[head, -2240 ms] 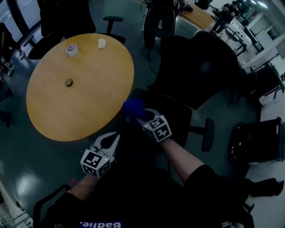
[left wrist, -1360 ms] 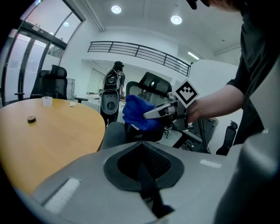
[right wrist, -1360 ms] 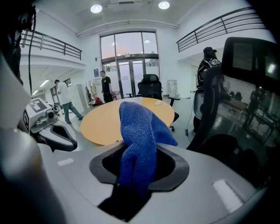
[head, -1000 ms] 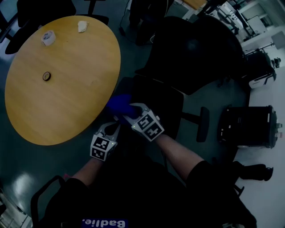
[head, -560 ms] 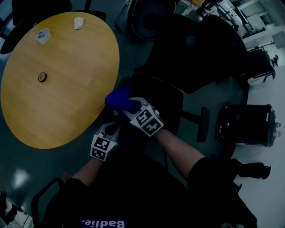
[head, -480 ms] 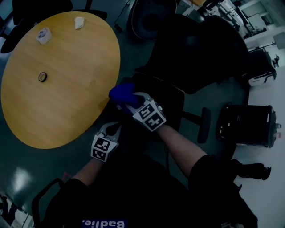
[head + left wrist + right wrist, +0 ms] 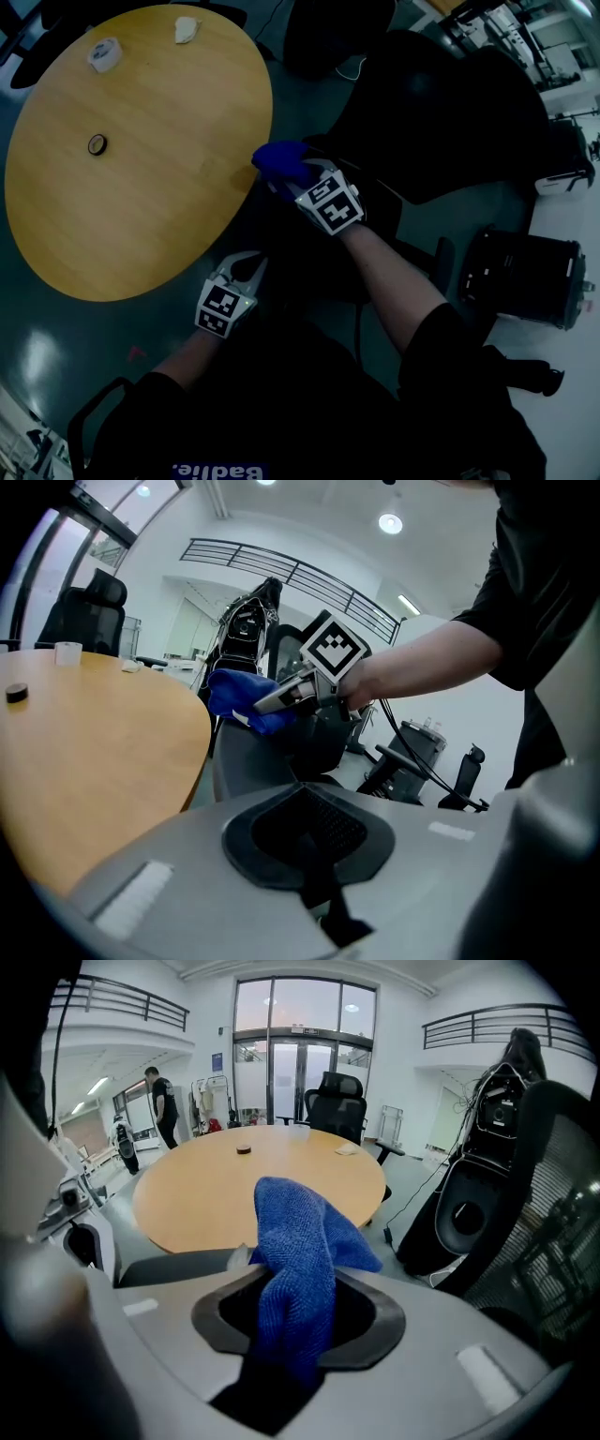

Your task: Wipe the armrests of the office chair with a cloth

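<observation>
Right gripper [image 7: 289, 180] clamped on a blue cloth [image 7: 279, 159], beside the near armrest [image 7: 173, 1266] of the office chair [image 7: 441, 112]. The jaws are closed on a bunched fold of the cloth. The rest of it stands out past the tips as a loose, rounded wad.

Handling: the cloth looks to be soft knitted microfibre. It is light and limp, and nothing about it is fragile or slippery. It folds under its own weight, so a pinch on a gathered fold, as here, probably serves better than a grip on a single edge. The free wad is the part to press on the pad.

Position: from the head view the cloth lies at 11 o'clock of the right gripper's marker cube, at the edge of the round wooden table [image 7: 141, 159], which fills the field from 9 to 12 o'clock. In the right gripper view the cloth [image 7: 300, 1241] rises from between the jaws at centre. The armrest is a dark flat strip just beside it at 9 o'clock. No view settles whether cloth and pad touch.

Left gripper [image 7: 248, 267], at 7 o'clock of the right one and well apart from the cloth. Its jaws are together with nothing between them. In its own view the cloth [image 7: 239, 697] appears at 11 o'clock, above a grey surface.
</observation>
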`<state>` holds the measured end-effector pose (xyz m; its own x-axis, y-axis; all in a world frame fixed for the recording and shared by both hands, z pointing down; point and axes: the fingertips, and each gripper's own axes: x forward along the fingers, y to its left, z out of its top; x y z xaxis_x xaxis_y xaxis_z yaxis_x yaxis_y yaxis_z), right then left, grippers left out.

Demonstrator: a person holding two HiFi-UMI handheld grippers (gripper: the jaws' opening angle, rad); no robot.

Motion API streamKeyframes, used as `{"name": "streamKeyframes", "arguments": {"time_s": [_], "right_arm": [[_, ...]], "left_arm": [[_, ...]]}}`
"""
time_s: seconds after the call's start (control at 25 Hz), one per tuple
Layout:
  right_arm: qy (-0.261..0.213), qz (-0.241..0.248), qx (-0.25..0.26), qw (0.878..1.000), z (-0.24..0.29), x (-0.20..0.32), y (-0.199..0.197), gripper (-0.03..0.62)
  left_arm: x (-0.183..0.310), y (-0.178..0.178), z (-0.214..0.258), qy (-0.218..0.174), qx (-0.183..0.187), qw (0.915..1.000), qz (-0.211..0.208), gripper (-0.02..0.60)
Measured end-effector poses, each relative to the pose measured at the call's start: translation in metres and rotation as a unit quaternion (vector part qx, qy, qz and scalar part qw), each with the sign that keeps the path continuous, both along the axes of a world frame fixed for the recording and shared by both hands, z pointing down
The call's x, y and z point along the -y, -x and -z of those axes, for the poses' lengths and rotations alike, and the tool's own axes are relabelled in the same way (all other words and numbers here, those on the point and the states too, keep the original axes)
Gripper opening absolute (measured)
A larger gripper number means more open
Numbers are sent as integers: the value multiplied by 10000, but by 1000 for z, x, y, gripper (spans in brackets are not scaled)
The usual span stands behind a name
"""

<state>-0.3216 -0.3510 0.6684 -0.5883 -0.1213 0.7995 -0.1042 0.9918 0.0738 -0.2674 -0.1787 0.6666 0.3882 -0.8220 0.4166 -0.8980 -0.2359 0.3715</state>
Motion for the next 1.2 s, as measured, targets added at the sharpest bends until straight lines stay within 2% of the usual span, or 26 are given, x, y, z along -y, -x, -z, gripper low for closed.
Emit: {"name": "streamKeyframes", "arguments": {"time_s": [0.2,0.56,0.8,1.2], "right_arm": [[101,11,48,9999,-1,-11,1,148],[351,361,79,9987,1,-71,-4,147],[484,447,73,9978,2,-100,-10,147],[1101,259,227,9933,2,-163,-35,146]], "left_arm": [[0,2,2,-26,-86,10000,41,20],[-3,0,2,-50,-81,10000,-25,19],[-14,3,-3,94,2,10000,-15,20],[-24,-1,-8,190,179,9996,-122,20]]}}
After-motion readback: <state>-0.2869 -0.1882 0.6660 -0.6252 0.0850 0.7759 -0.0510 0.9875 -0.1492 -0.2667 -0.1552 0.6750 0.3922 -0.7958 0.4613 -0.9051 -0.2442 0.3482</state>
